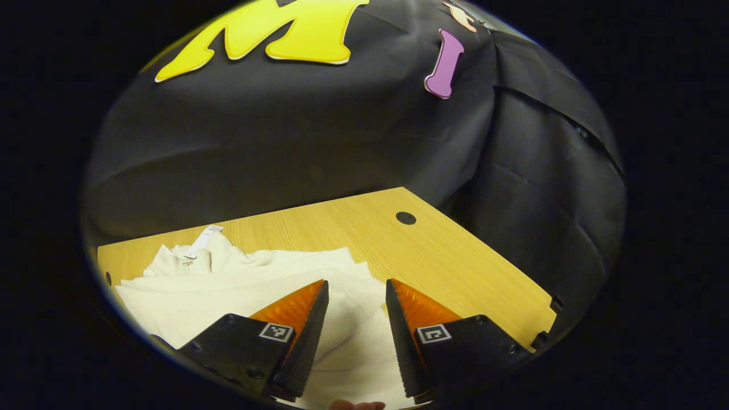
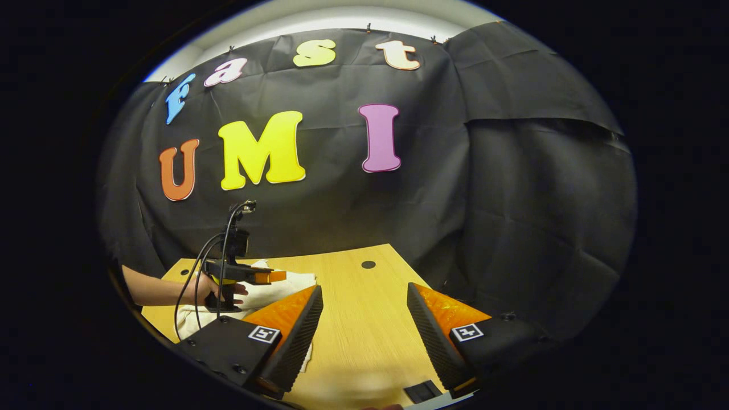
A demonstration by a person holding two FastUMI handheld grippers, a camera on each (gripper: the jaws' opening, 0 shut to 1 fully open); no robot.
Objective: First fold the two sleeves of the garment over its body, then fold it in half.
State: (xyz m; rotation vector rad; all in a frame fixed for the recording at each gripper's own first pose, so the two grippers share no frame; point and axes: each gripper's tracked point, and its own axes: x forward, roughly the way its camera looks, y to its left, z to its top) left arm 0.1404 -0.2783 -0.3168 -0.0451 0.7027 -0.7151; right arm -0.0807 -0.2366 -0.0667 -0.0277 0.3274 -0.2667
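Left gripper view: we see left gripper (image 1: 356, 296) at bottom centre, jaws spread wide, gripping nothing, hovering over cream garment (image 1: 239, 285). Garment lies lower left on wooden table (image 1: 455, 267), white tag (image 1: 202, 242) at collar toward upper left.

Right gripper view: we see right gripper (image 2: 364, 302) at bottom, jaws wide apart, empty, over bare tabletop. Left gripper at left of frame, held by hand (image 2: 208, 287), above garment; its opening we cannot tell from here.

Soft cloth on matt wood.
Garment (image 1: 256, 285) of thick, fleecy, matt fabric with a smooth woven label (image 1: 202, 242); table (image 1: 450, 267) of fine-grained, satin wood laminate; ribbed inner faces on left gripper (image 1: 357, 336) fingers.
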